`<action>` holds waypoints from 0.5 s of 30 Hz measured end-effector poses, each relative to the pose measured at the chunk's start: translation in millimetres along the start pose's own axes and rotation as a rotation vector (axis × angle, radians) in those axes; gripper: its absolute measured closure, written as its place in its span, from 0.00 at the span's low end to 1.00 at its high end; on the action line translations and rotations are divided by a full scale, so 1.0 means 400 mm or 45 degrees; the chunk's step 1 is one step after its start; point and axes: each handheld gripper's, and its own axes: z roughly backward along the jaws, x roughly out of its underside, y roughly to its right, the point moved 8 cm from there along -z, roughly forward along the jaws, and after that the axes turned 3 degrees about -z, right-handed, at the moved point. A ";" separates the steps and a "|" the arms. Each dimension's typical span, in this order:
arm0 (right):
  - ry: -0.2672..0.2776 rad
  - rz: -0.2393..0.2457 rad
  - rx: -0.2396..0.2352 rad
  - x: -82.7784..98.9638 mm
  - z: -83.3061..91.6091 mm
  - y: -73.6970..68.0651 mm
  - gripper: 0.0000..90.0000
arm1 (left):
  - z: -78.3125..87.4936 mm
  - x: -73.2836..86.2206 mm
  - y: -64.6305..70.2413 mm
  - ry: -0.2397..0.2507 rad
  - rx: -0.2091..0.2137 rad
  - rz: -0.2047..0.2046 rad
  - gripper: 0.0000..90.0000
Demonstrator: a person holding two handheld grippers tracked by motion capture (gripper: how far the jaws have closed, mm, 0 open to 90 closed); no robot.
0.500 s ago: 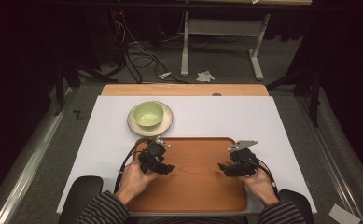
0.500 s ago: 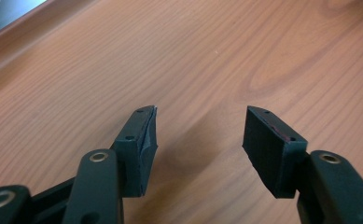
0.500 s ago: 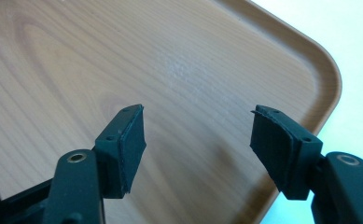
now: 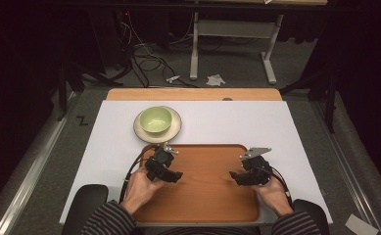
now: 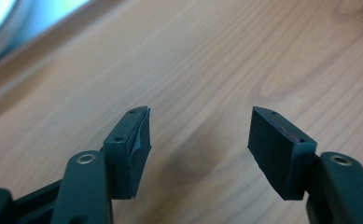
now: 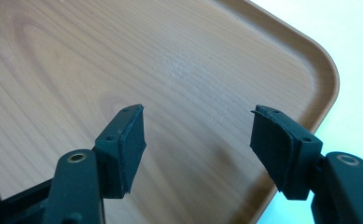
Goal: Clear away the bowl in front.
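A wooden tray (image 4: 202,196) lies on the white table cover near the front edge. Over its left part a hand holds my left gripper (image 4: 174,175), jaws pointing toward the tray's middle. In the left gripper view my left gripper (image 5: 198,135) is open above bare wood grain, nothing between the jaws. Over the tray's right part my right gripper (image 4: 233,176) points inward too. The right gripper view has my right gripper (image 6: 198,133) open over the tray (image 6: 123,56) near its rounded corner, empty. A green bowl (image 4: 155,119) sits on a cream plate (image 4: 174,128) just beyond the tray.
The white cover (image 4: 286,127) spreads over a wooden tabletop (image 4: 193,94) whose far strip is bare. Black armrests (image 4: 86,203) flank the person at the front. Cables, a table frame (image 4: 232,34) and scraps lie on the floor beyond.
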 end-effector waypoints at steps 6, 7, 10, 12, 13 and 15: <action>0.002 -0.014 -0.003 0.000 0.001 0.002 0.41 | 0.004 -0.002 -0.002 -0.012 -0.047 -0.044 0.41; 0.004 -0.013 -0.010 -0.001 0.001 0.003 0.41 | 0.005 -0.003 0.000 -0.012 -0.043 -0.042 0.41; 0.002 -0.014 -0.008 -0.001 0.001 0.002 0.41 | 0.008 -0.004 -0.001 -0.006 -0.043 -0.039 0.40; 0.000 -0.008 -0.007 -0.001 0.000 0.002 0.41 | 0.009 -0.006 -0.001 -0.001 -0.035 -0.031 0.40; -0.008 -0.004 -0.005 0.000 0.000 0.003 0.41 | 0.010 -0.007 0.000 0.003 -0.033 -0.028 0.40; 0.001 -0.008 -0.010 -0.001 0.000 0.003 0.41 | 0.010 -0.006 0.001 -0.009 -0.030 -0.044 0.40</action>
